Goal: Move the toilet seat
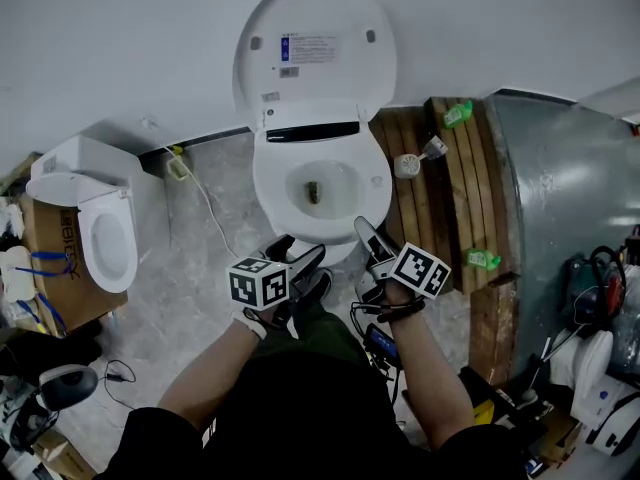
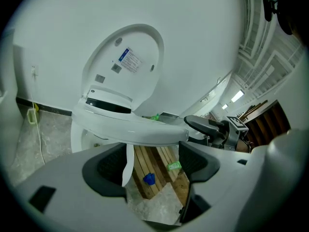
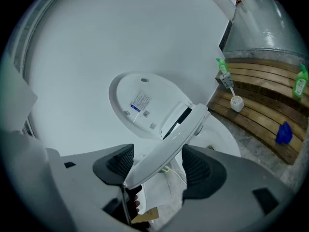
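The right gripper (image 3: 157, 166) was spread wide, with the toilet seat (image 3: 170, 144) running edge-on between its pads, lifted at the front off the bowl (image 3: 219, 139). The left gripper (image 2: 152, 166) also gaped, just below the seat's front rim. Only the gripper views showed a blue object (image 3: 284, 133) on the wooden planks (image 3: 260, 110). Only the head view showed a second toilet (image 1: 100, 233), well to the left, with open floor between. Beyond, the raised lid (image 1: 315, 43) leaned against the wall, the print on its blue-and-white label (image 1: 308, 48) too small to read.
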